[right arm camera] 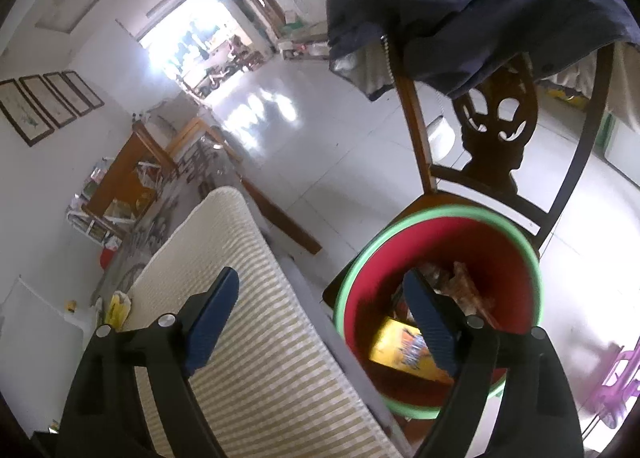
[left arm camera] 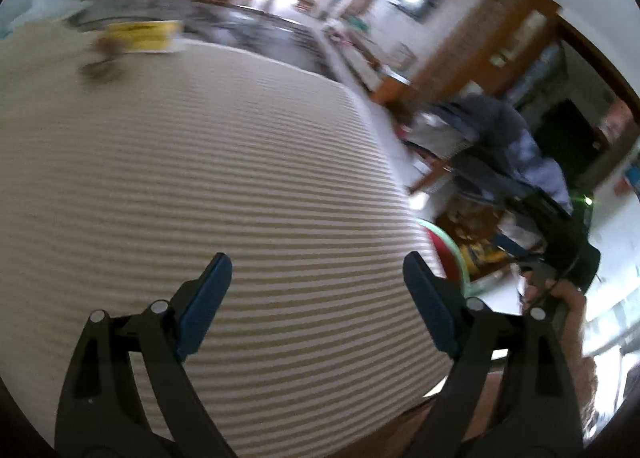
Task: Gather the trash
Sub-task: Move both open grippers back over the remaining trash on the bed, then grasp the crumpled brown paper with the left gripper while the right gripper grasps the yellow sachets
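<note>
1. Trash bin (right arm camera: 500, 258): red bucket with a green rim, sitting on the seat of a dark wooden chair (right arm camera: 496, 161), just beside the table edge. Seen from the left wrist only as a sliver of green rim (left arm camera: 450, 246) past the table's right edge.
2. Inside the bin: a yellow printed packet (right arm camera: 400, 346) lying low, plus brownish crumpled scraps (right arm camera: 464, 286) above it. Scraps too blurred to name.
3. Right gripper (right arm camera: 320, 286): fingers spread wide, nothing between them. The right finger hangs over the bin's mouth; the left finger is over the table.
4. Left gripper (left arm camera: 316, 274): spread wide, empty, hanging above the striped tablecloth (left arm camera: 240, 177).
5. Trash on the table: a yellow packet (left arm camera: 140, 35) at the far edge, with a small brown blurred item (left arm camera: 100, 67) just beside it. Both well apart from the left gripper. The right wrist view shows the same yellow packet (right arm camera: 116, 308) at the table's far end.
6. In the way: a dark blue jacket (right arm camera: 460, 5) draped over the chair back, hanging above the bin but apart from it.
7. Around: white tiled floor (right arm camera: 320, 137), framed pictures (right arm camera: 48, 101) on the wall, a wooden shelf unit (right arm camera: 128, 173) beyond the table, a purple plastic piece (right arm camera: 616, 382) at lower right.
</note>
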